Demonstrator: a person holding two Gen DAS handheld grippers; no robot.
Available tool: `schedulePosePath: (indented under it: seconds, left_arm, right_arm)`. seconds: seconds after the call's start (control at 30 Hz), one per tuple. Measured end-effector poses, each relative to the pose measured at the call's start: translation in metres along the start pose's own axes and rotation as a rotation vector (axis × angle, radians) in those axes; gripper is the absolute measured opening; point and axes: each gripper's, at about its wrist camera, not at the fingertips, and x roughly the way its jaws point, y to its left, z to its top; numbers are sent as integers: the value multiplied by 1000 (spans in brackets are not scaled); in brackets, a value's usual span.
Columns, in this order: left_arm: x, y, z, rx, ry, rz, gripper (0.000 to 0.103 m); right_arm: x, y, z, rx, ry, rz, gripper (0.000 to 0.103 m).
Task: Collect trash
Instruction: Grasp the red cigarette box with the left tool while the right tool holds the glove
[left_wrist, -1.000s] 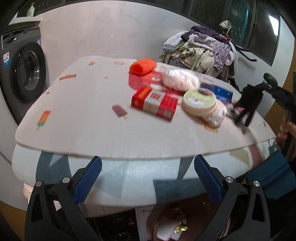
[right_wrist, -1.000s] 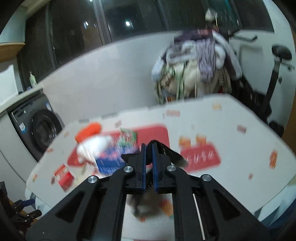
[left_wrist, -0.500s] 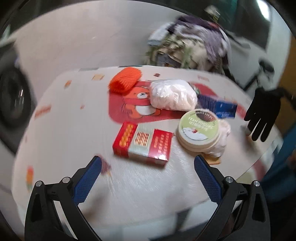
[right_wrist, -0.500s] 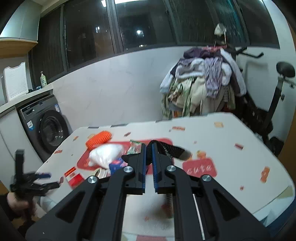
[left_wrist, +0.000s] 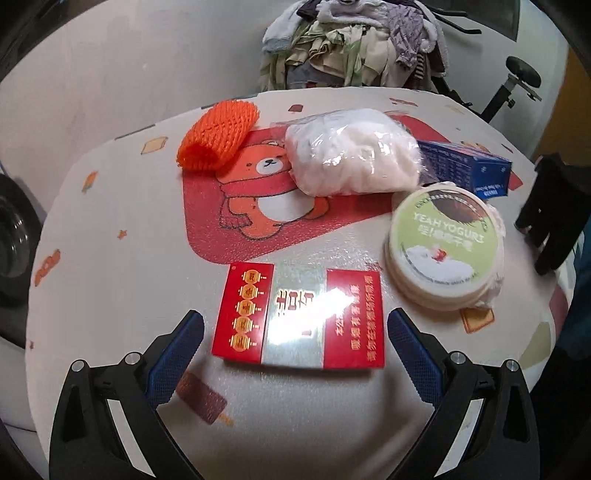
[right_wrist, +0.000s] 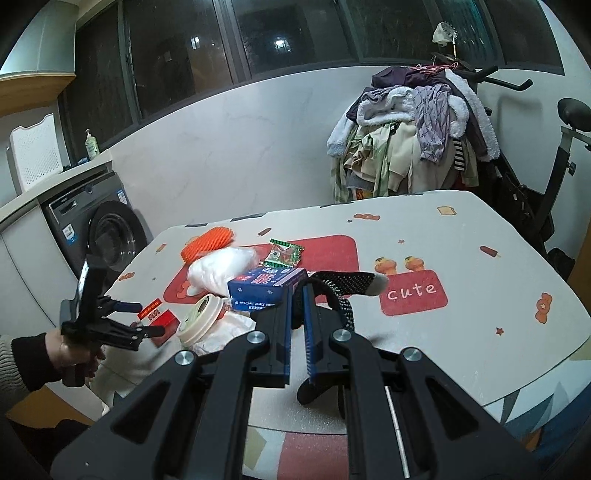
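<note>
The blue box (left_wrist: 466, 168) is partly hidden behind the white bag (left_wrist: 352, 153) and yogurt tub (left_wrist: 445, 243).

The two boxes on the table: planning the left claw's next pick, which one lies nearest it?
The red box, lying flat between the open left claw's fingers; the blue box sits farther back.

Red-and-silver carton (left_wrist: 300, 318) with gold lanterns; orange foam net (left_wrist: 217, 136); green-lidded yogurt tub (left_wrist: 444, 246); starry blue box (left_wrist: 467, 168).
</note>
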Motion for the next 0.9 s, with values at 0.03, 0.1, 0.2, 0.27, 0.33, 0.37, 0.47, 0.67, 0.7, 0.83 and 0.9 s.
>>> schedulePosePath:
  seconds: [0.03, 0.1, 0.2, 0.27, 0.33, 0.37, 0.47, 0.67, 0.7, 0.83, 0.9]
  left_arm:
    - [3, -1, 1, 3, 6, 5, 97]
    - [8, -3, 2, 18, 13, 28, 97]
    - [12, -3, 1, 8, 23, 20, 97]
    - [13, -3, 1, 3, 29, 2, 97]
    - [11, -3, 1, -2, 39, 19, 95]
    - [9, -2, 1, -10, 38, 22, 91]
    - [3, 2, 0, -45, 38, 27, 87]
    - [-22, -3, -4, -28, -17, -2, 86]
    - [-30, -6, -5, -29, -31, -7, 86]
    - [-65, -19, -13, -46, -86, -35, 86]
    - [-86, -26, -20, -61, -119, -57, 86]
  right_arm:
    - [0, 0, 0, 0, 2, 0, 10]
    - [2, 0, -2, 3, 10, 2, 10]
    - [4, 0, -2, 7, 19, 6, 10]
    - [5, 1, -2, 4, 25, 10, 10]
    - [6, 2, -2, 1, 30, 13, 10]
    - [6, 2, -2, 2, 31, 15, 10]
    - [5, 5, -1, -2, 31, 22, 10]
    - [-2, 12, 2, -28, 22, 41, 10]
    - [-4, 14, 2, -34, 19, 44, 10]
    - [-15, 20, 6, -53, 1, 67, 10]
    - [-21, 24, 7, -57, -5, 80, 10]
